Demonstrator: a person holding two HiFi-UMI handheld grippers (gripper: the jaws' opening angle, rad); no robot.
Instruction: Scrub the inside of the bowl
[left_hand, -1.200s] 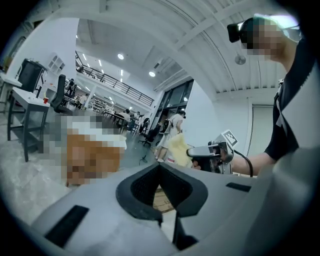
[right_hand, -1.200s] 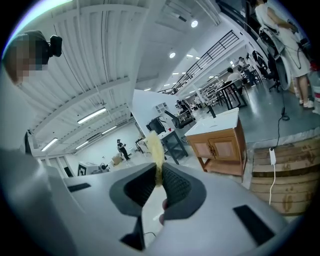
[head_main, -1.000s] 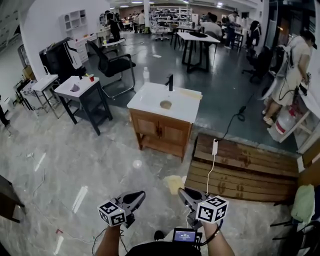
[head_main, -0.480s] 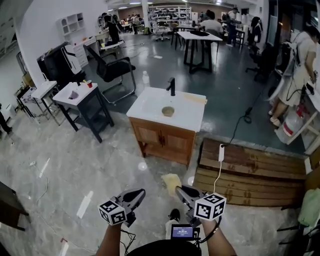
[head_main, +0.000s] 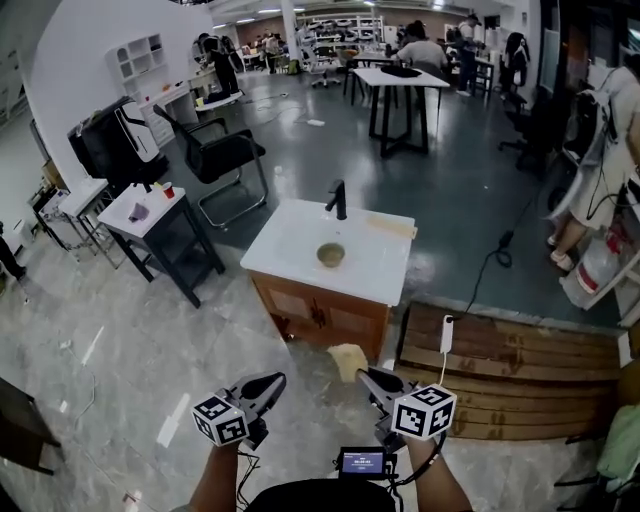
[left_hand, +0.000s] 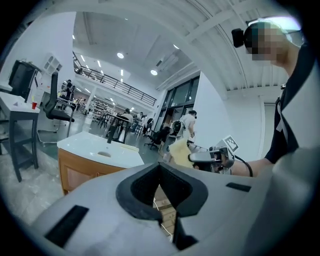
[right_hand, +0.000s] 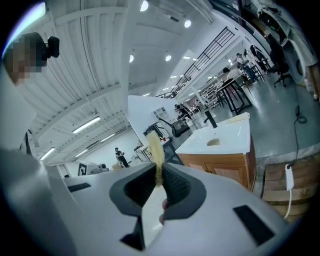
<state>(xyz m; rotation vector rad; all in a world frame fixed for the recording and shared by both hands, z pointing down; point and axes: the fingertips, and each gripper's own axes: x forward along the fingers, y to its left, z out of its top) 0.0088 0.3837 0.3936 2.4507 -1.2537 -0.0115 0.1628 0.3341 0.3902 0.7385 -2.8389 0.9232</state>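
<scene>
A small tan bowl (head_main: 331, 255) sits in the white top of a wooden sink cabinet (head_main: 290, 250), just in front of a black faucet (head_main: 339, 198). Both grippers are held low, well short of the cabinet. My right gripper (head_main: 365, 377) is shut on a yellow sponge cloth (head_main: 349, 360), which sticks up between its jaws (right_hand: 155, 152). My left gripper (head_main: 269, 381) is shut with nothing in it (left_hand: 160, 166). From the left gripper view I see the bowl (left_hand: 104, 154) and the right gripper (left_hand: 210, 157) with the cloth (left_hand: 180, 152). The right gripper view shows the bowl (right_hand: 213, 142) far ahead.
A wooden pallet (head_main: 500, 360) with a power strip (head_main: 447, 330) lies on the floor right of the cabinet. A dark side table (head_main: 150, 215) and an office chair (head_main: 225, 150) stand to the left. A person (head_main: 600, 130) stands at far right. More tables are behind.
Both grippers have moved forward together toward the sink cabinet, which now looks nearer and larger. The right gripper still holds the cloth, and the left stays shut.
</scene>
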